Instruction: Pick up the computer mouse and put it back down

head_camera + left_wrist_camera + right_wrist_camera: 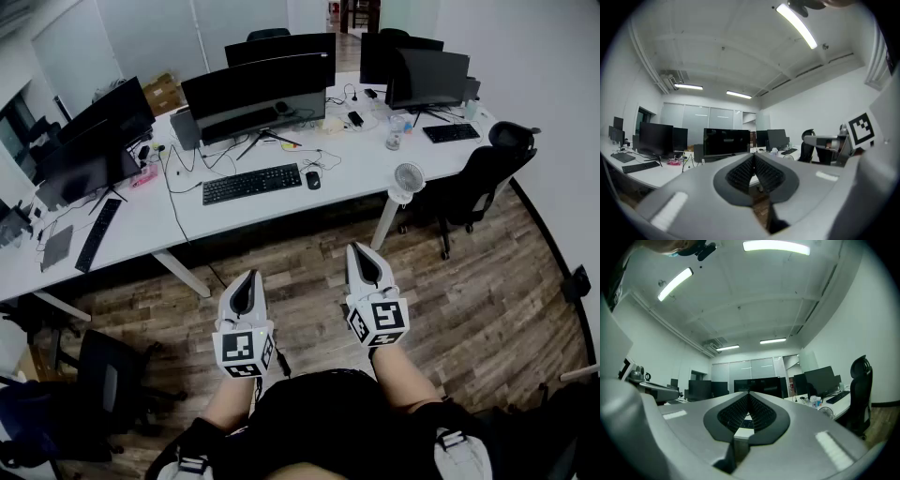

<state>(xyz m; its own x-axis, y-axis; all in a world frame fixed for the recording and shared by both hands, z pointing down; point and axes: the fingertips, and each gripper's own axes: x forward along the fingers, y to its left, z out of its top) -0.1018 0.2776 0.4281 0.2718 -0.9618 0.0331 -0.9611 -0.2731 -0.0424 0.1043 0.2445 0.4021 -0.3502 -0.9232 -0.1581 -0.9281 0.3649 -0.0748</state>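
Black computer mouse [313, 180] looks light, hard and slick, so pinch its flanks, while left gripper [249, 277] and right gripper [359, 250] hang closed and empty.

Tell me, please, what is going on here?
A person stands back from the desk, a gripper in each hand. The left gripper and right gripper are both shut and empty, pointing toward the desk. The mouse lies beside the keyboard, untouched; the pick-up has not begun.
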